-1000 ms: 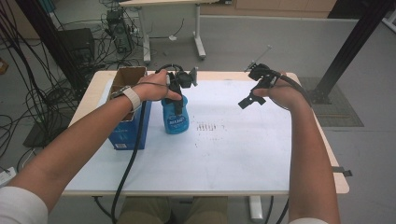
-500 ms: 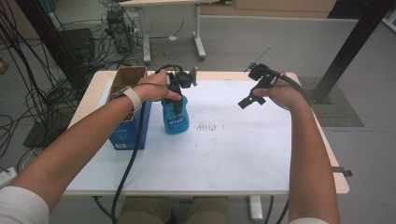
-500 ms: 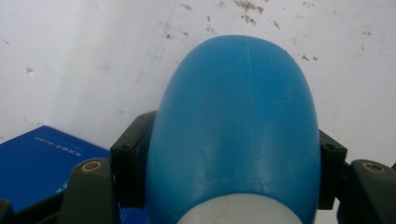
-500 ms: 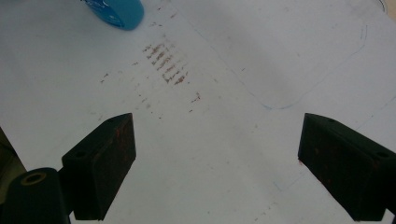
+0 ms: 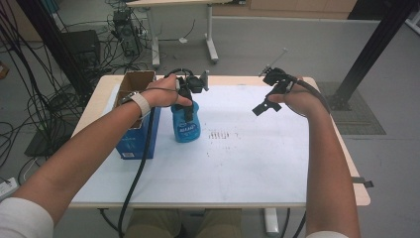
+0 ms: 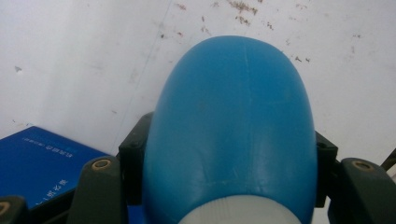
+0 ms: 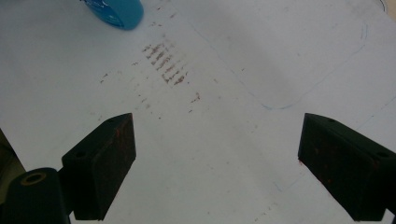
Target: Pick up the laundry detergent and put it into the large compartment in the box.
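A blue plastic bottle (image 5: 186, 124) stands upright on the white table sheet (image 5: 237, 158), left of centre. My left gripper (image 5: 186, 97) comes down on it from above. Its jaws have just been closing, and in the left gripper view the pads (image 6: 135, 149) press on both sides of the bottle (image 6: 229, 116) near its white neck. My right gripper (image 5: 265, 102) hangs above the right part of the sheet, open, and nothing lies between its pads (image 7: 105, 158) except bare sheet. The bottle's base (image 7: 116, 11) shows at the top left of the right gripper view.
A dark blue box (image 5: 134, 141) stands just left of the bottle, with an open cardboard box (image 5: 134, 82) behind it. Brown smudges (image 5: 220, 135) mark the sheet's middle. Cables and another table's legs (image 5: 210, 39) lie on the floor beyond the far edge.
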{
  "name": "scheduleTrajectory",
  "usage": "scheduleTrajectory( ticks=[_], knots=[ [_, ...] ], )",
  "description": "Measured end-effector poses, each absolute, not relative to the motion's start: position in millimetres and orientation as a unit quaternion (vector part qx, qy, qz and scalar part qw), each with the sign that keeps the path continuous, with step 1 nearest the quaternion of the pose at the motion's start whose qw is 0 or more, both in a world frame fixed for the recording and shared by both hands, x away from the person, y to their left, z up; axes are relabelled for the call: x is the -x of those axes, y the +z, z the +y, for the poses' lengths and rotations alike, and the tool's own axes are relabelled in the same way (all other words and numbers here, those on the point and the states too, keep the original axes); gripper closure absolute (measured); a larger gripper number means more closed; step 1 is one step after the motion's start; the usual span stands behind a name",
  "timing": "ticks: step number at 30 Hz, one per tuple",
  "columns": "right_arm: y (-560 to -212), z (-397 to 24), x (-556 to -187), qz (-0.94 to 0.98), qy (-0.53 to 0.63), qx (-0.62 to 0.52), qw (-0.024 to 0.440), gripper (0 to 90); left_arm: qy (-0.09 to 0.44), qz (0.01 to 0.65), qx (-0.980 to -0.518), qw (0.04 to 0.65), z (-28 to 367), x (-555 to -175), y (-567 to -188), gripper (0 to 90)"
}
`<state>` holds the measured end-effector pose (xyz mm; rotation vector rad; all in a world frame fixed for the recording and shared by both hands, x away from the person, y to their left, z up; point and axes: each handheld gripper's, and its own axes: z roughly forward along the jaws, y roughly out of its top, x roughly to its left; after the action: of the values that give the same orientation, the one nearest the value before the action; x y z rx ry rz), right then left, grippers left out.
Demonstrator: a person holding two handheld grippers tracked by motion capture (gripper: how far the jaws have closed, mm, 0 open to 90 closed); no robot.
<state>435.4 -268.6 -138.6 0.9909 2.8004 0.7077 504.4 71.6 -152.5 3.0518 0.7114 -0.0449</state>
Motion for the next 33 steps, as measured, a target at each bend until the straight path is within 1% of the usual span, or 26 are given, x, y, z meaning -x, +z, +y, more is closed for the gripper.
scheduleTrajectory(
  ticks=[33],
  knots=[
    [-138.1,-269.4,-433.5,0.916,0.232,-0.325,0.045,11.1,-0.014,0.228,-0.974,0.001,71.1,-504.5,-152.2,38.2]
  ],
)
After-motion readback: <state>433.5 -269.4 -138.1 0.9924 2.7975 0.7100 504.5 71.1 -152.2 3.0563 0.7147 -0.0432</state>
